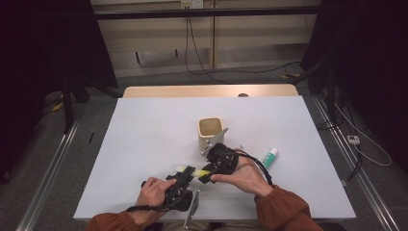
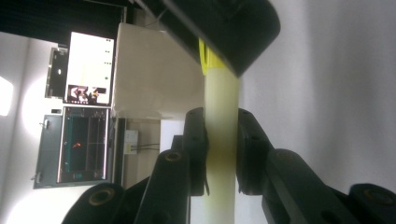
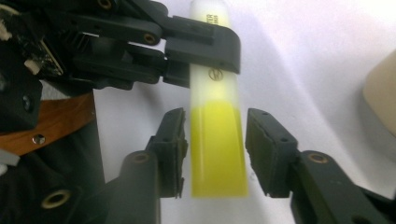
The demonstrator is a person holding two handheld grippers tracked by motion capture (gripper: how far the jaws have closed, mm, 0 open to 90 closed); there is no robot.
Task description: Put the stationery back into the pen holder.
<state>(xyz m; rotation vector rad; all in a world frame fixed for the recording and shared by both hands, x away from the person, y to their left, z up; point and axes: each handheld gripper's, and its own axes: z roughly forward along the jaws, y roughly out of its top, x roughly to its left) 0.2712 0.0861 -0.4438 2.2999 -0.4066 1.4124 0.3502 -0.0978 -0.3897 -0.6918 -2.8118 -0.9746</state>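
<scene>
A highlighter pen [image 1: 192, 171] with a pale barrel [image 3: 214, 79] and a yellow end [image 3: 217, 154] is held just above the white table [image 1: 144, 134]. My left gripper [image 2: 222, 140] is shut on the pale barrel [image 2: 222, 102], pads pressing both sides. My right gripper [image 3: 215, 140] straddles the yellow end with its jaws a little apart, a thin gap showing on each side. In the high view the left gripper [image 1: 189, 172] and right gripper [image 1: 206, 174] meet near the table's front middle, tips facing each other.
A beige square cup [image 1: 210, 132] stands upright just behind the grippers. A white tube with a green cap [image 1: 270, 157] lies to the right. The table's front edge is close under the person's forearms.
</scene>
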